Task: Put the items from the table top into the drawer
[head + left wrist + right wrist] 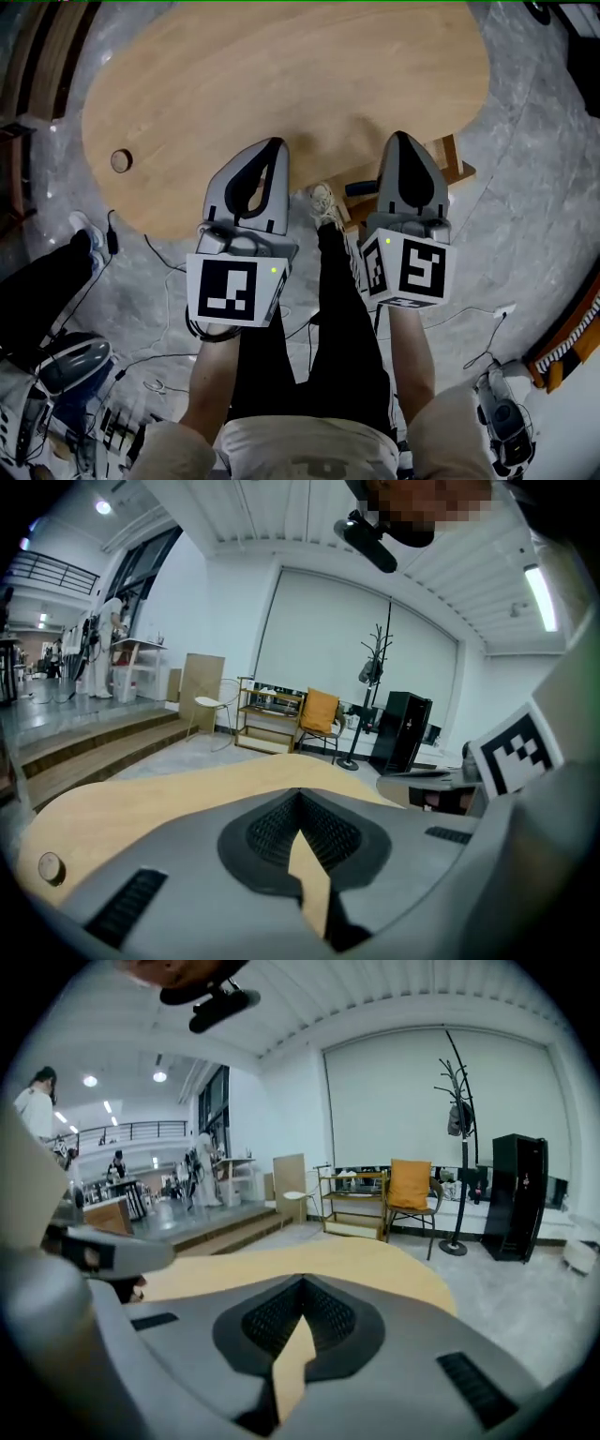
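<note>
The pale wooden table top [281,66] is bare except for a small round brown disc [122,160] near its left edge, also seen low on the left in the left gripper view [51,867]. My left gripper [275,145] hangs over the table's near edge, jaws together at the tips with nothing between them [300,799]. My right gripper [401,139] is beside it to the right, also shut and holding nothing [302,1283]. Under the right gripper a wooden drawer part [457,161] sticks out below the table, with a blue thing [361,187] next to it.
My legs and a shoe [323,202] stand on the grey floor among cables [159,258]. Another person's leg [47,281] and equipment [56,375] are at the lower left. Beyond the table stand a shelf [272,714], a chair with an orange cushion [410,1185] and a coat stand [457,1110].
</note>
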Demonstrator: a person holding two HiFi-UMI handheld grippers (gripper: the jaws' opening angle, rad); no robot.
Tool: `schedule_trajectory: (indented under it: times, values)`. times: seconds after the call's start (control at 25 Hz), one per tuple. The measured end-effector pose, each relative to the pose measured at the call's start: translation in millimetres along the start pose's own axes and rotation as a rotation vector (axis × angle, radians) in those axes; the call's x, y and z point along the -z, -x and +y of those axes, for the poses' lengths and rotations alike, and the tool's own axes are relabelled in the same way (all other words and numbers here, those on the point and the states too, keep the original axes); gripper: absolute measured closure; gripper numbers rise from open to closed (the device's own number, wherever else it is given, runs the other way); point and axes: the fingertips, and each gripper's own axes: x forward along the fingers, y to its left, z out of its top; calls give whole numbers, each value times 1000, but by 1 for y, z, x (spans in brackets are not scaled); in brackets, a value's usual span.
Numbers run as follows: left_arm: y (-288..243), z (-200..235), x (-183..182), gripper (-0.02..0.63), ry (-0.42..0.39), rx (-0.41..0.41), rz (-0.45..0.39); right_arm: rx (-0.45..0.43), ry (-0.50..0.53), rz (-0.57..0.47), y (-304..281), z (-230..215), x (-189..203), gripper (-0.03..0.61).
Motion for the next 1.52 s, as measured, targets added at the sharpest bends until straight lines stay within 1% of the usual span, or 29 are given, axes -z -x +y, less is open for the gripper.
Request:
schedule_trajectory:
  times: [0.08,0.16,0.32,0.44,0.52,0.6,0.68,0.76,0.8,0.84,0.88,0.96,1.04,1.12,1.24,1.36,1.52]
  values:
    - [6,5,-2,607,9,-12,-14,-34,-23,-30,6,31,-12,572]
    - [14,13,-2,607,14,-28,-19,-53,-21,-48,11,55,-19,572]
    - [31,36,-4,607,40,-66,-29,-73,-6,-63,8,83,-27,572]
    - [47,59,-6,607,64,-109,-45,-119,25,-63,2,105,-32,572]
    - [61,78,-5,607,81,-149,-53,-177,71,-41,-5,130,-32,572]
    - [79,104,-4,607,90,-197,-64,-258,95,2,-15,166,-27,572]
    - [99,135,3,607,95,-253,-69,-355,100,42,-28,211,-17,572]
    - [121,168,14,607,117,-319,-70,-465,130,74,-43,263,0,562]
    - [132,184,21,607,135,-355,-69,-523,150,92,-52,290,11,514]
    - [145,198,28,607,153,-393,-68,-581,170,114,-61,316,24,391]
    - [157,212,35,607,171,-431,-66,-631,191,143,-71,342,38,316]
    - [184,240,51,607,201,-507,-63,-709,232,209,-89,392,66,304]
    - [211,269,67,607,223,-565,-62,-765,280,274,-104,441,95,293]
    - [236,292,82,607,242,-602,-55,-787,326,324,-115,478,121,284]
    - [264,312,102,607,268,-648,-39,-779,377,368,-129,511,147,272]
    - [284,329,120,607,290,-679,-32,-753,423,367,-142,533,152,272]
    - [298,339,143,607,339,-711,-14,-756,440,392,-147,550,159,272]
